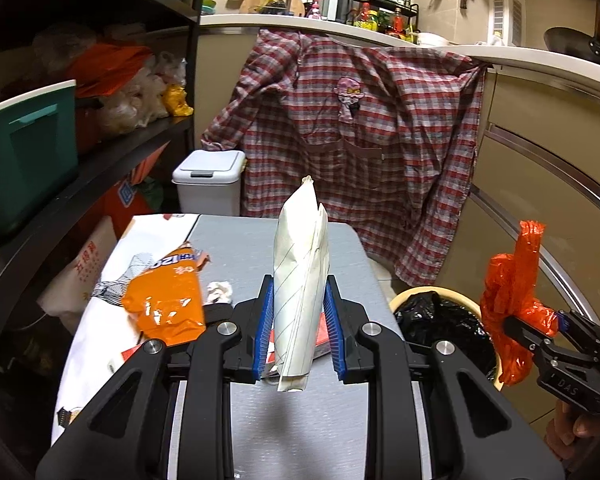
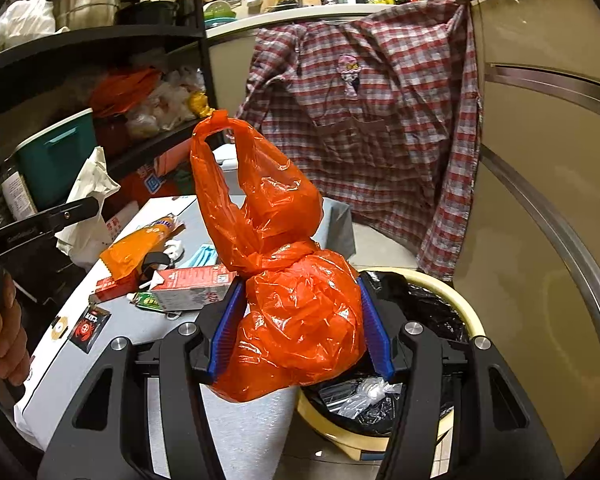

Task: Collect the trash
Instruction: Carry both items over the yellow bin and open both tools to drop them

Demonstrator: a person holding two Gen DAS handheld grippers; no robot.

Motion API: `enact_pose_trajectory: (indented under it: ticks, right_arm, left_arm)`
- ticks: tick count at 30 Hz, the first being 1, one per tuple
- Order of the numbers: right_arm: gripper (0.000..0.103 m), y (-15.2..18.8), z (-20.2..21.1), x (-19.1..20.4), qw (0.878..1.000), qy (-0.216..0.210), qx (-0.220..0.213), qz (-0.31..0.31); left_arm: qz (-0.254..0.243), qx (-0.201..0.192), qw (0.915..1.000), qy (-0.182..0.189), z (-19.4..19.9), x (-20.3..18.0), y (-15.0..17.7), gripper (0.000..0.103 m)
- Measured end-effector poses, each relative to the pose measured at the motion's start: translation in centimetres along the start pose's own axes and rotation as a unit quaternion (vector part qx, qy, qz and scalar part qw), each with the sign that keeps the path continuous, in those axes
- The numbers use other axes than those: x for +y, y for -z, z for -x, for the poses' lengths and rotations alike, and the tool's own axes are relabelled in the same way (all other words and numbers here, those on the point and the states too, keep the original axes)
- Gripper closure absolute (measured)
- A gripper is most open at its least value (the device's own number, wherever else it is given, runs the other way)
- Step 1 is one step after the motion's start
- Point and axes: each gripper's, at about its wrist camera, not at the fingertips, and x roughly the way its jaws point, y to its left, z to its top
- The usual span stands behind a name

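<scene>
My left gripper [image 1: 299, 308] is shut on a folded piece of white lined paper [image 1: 300, 280] and holds it upright above the grey table [image 1: 300, 420]. My right gripper [image 2: 300, 320] is shut on a knotted orange plastic bag [image 2: 292, 300] and holds it above the edge of a yellow bin [image 2: 474, 320] lined with a black bag, to the right of the table. The bin [image 1: 420, 294] and the orange bag [image 1: 512, 300] also show in the left wrist view. The paper [image 2: 88, 200] shows at the left of the right wrist view.
On the table lie an orange snack wrapper [image 1: 164, 300], a crumpled tissue [image 1: 220, 292], a red and white carton [image 2: 192, 288], a blue face mask [image 2: 202, 256] and small sachets [image 2: 88, 326]. A white lidded bin [image 1: 208, 184] stands behind. A plaid shirt [image 1: 360, 140] hangs from the counter. Shelves stand at left.
</scene>
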Motion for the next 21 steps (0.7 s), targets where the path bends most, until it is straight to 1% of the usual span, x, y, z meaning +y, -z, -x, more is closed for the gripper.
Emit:
enact_pose_trajectory:
  ticks: [10, 17, 21]
  right_arm:
    - [0.048, -0.1, 0.1, -2.3, 1.0, 0.027, -0.002, -0.01]
    - [0.048, -0.2, 0.0, -4.0, 0.999, 0.04, 0.0, -0.024]
    - [0.048, -0.2, -0.2, -4.9, 0.998, 0.052, -0.001, -0.026]
  left_arm:
    - [-0.007, 0.007, 0.9997, 0.023, -1.2, -3.0, -0.3, 0.078]
    - [-0.01, 0.009, 0.9986, 0.052, -2.2, -5.9, -0.4, 0.078]
    - [-0.026, 0.011, 0.9967, 0.076, -3.0, -8.1, -0.1, 0.078]
